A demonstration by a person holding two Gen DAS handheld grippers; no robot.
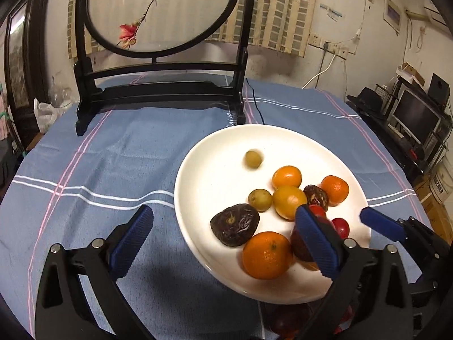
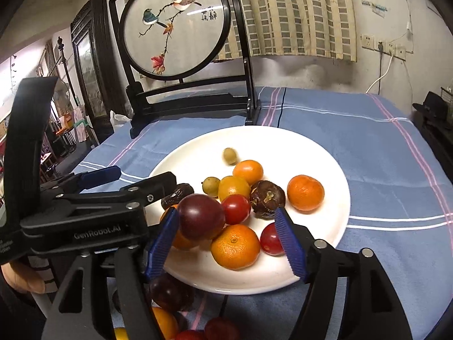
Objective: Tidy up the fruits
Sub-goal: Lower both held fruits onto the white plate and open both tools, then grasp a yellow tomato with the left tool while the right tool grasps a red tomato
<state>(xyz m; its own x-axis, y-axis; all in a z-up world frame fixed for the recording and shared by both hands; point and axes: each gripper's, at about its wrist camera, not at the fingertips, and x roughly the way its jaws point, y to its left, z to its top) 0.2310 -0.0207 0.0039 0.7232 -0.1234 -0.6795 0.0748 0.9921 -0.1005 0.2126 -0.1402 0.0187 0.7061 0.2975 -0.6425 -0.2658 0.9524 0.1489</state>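
Observation:
A white plate (image 1: 215, 175) (image 2: 320, 153) on the blue cloth holds oranges, small green fruits, dark wrinkled fruits and red tomatoes. A green fruit (image 1: 252, 159) near the plate's far side is blurred. My left gripper (image 1: 223, 226) is open over the plate's near left edge, empty. My right gripper (image 2: 226, 226) is open over the plate's near edge; a dark purple plum (image 2: 201, 216) sits by its left finger, and whether it touches I cannot tell. An orange (image 2: 235, 246) lies between the fingers. More fruit (image 2: 170, 291) lies on the cloth below the plate.
A black wooden stand with a round embroidered screen (image 1: 158, 8) (image 2: 175, 25) stands at the table's far side. A black cable (image 1: 254, 104) runs over the cloth beside it. Shelves with a monitor (image 1: 413, 116) stand right of the table.

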